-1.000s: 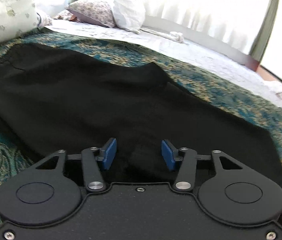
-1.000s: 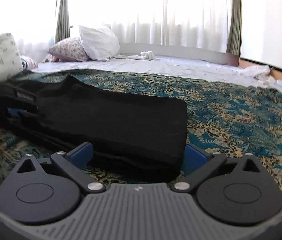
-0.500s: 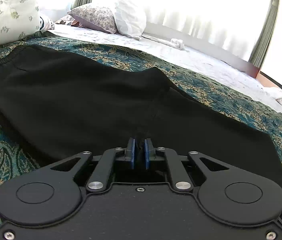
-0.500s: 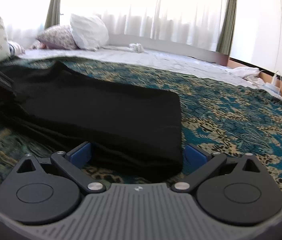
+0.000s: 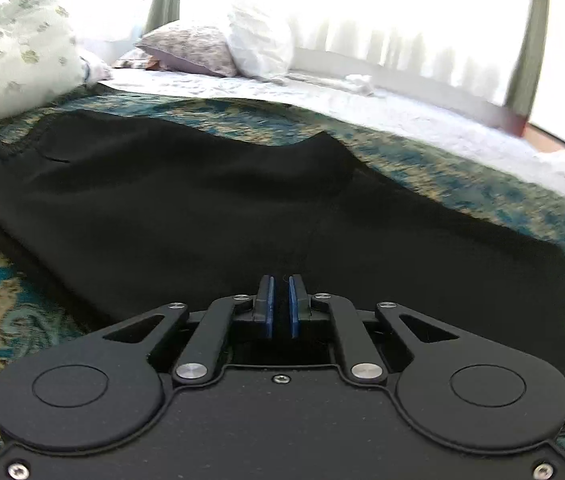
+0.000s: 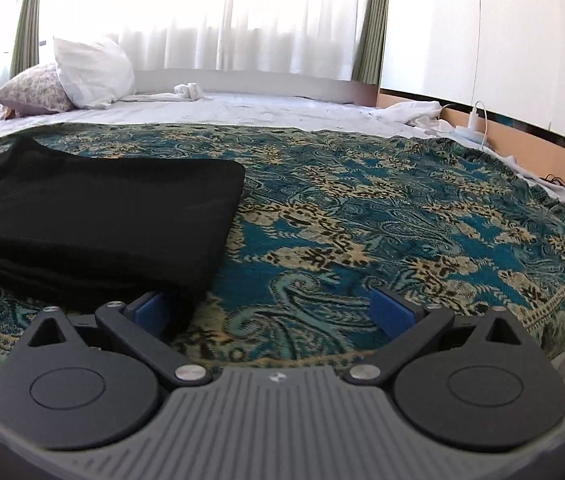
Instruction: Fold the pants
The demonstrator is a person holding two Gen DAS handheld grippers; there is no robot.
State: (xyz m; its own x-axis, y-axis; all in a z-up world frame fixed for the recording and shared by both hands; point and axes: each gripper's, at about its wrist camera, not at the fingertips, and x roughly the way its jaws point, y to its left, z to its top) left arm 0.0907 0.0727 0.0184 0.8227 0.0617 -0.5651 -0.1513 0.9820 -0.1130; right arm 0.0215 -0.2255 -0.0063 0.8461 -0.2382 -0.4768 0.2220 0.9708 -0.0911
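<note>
Black pants (image 5: pixel 210 208) lie folded lengthwise on the teal patterned bedspread (image 5: pixel 10 304), waistband at the left and leg ends to the right. My left gripper (image 5: pixel 279 304) is shut over the near edge of the pants; I cannot see cloth between its blue pads. In the right wrist view the leg end of the pants (image 6: pixel 94 224) lies at the left. My right gripper (image 6: pixel 270 312) is wide open, low over the bedspread (image 6: pixel 402 232), its left pad (image 6: pixel 148 307) by the corner of the leg end.
Pillows (image 5: pixel 6 52) and a white pillow (image 6: pixel 92 70) sit at the head of the bed on a white sheet (image 6: pixel 266 110). Curtains and a window are behind. A wall, floor edge and charger cable (image 6: pixel 478 120) are at the right.
My left gripper closed from open to shut at the near edge of the pants. My right gripper slid right, so the leg end now lies at its left instead of between its fingers.
</note>
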